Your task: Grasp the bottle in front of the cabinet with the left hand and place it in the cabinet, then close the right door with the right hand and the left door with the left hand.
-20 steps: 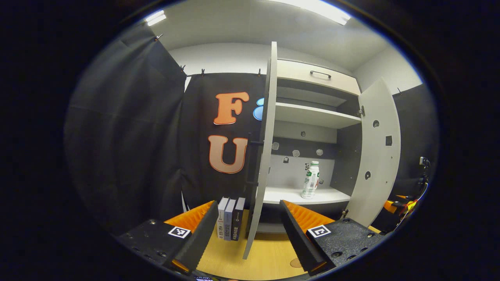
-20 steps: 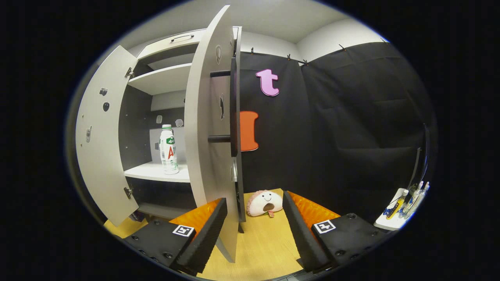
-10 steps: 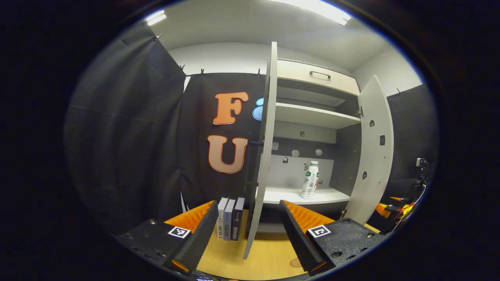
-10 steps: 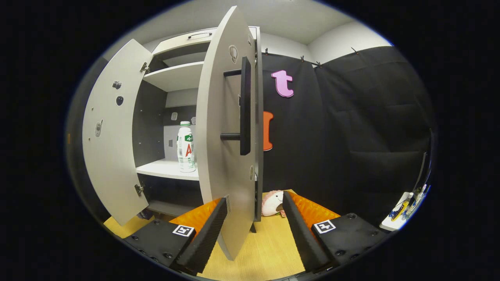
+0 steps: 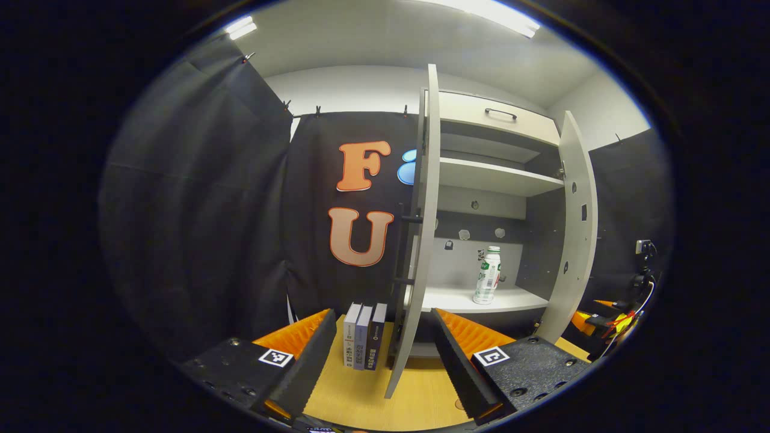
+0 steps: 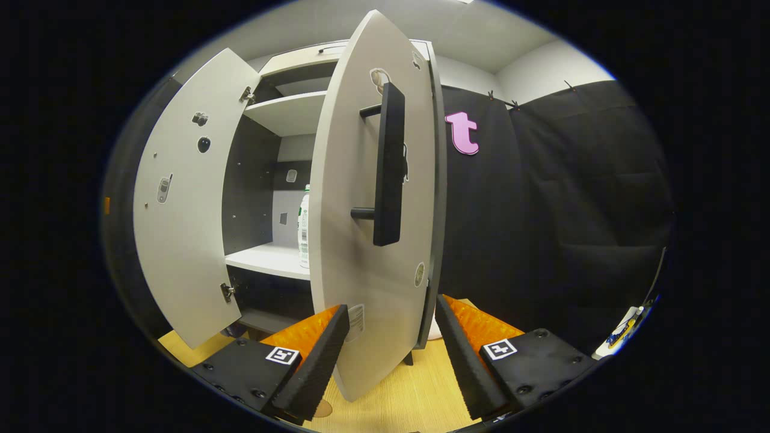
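Note:
The white bottle [image 5: 487,275] with a green cap stands upright on the cabinet's lower shelf [image 5: 457,297]. In the left gripper view the left door [image 5: 416,240] is seen edge-on, wide open, and the right door [image 5: 575,228] is swung partway in. My left gripper [image 5: 382,367] is open and empty, low in front of the left door's edge. In the right gripper view the right door [image 6: 355,252] with its black bar handle [image 6: 388,165] fills the middle and hides most of the bottle [image 6: 304,225]. My right gripper [image 6: 391,355] is open, with the door's lower corner between its fingers.
Three books [image 5: 364,335] stand upright on the wooden surface [image 5: 361,397] left of the cabinet. An upper shelf [image 5: 493,177] and a drawer with a handle [image 5: 499,113] sit above. The left door's inner face [image 6: 180,198] stands open. A white tray [image 6: 622,331] sits far right.
The right door has swung further toward shut, its handle side now facing my right gripper and covering most of the bottle. My left gripper has barely moved.

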### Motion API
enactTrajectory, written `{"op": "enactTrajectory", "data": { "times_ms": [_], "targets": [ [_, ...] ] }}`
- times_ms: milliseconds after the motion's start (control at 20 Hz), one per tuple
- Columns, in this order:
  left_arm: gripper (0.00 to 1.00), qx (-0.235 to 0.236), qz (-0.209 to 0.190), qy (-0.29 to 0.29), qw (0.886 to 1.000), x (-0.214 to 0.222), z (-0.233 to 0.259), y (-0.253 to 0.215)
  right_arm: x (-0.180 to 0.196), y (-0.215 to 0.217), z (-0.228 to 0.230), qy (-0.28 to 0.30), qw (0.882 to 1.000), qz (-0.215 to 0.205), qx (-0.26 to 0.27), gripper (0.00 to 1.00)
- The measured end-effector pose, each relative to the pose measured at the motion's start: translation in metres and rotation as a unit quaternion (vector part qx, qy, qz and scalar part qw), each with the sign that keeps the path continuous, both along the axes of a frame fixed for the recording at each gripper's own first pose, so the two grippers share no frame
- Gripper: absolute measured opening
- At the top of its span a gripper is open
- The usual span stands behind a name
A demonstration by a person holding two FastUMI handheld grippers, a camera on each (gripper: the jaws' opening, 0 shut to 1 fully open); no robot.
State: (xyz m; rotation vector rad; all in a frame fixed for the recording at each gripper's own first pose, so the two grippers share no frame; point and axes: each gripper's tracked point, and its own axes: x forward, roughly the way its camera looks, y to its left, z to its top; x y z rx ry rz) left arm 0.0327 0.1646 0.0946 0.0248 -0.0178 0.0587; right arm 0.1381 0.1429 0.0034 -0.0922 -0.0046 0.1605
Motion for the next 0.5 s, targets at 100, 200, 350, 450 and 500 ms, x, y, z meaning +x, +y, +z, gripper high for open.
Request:
{"op": "enactTrajectory", "data": {
  "times_ms": [100, 200, 350, 450, 500],
  "targets": [
    [0.94, 0.003, 0.005, 0.002, 1.000, 0.001, -0.003, 0.006, 0.012, 0.012, -0.004, 0.006, 1.000, 0.007, 0.002, 0.88],
    [0.94, 0.003, 0.007, 0.002, 1.000, 0.002, -0.003, 0.014, 0.022, 0.024, -0.005, 0.010, 1.000, 0.017, 0.008, 0.89],
    [0.94, 0.008, 0.009, 0.001, 1.000, 0.009, -0.004, 0.017, 0.027, 0.026, -0.004, 0.010, 1.000, 0.012, 0.009, 0.95],
    [0.94, 0.012, 0.010, 0.002, 1.000, 0.013, -0.007, 0.020, 0.024, 0.025, -0.002, 0.009, 1.000, 0.012, 0.012, 0.95],
    [0.94, 0.012, 0.009, 0.003, 1.000, 0.016, -0.009, 0.021, 0.021, 0.021, -0.001, 0.008, 1.000, 0.009, 0.009, 0.95]
  ]
}}
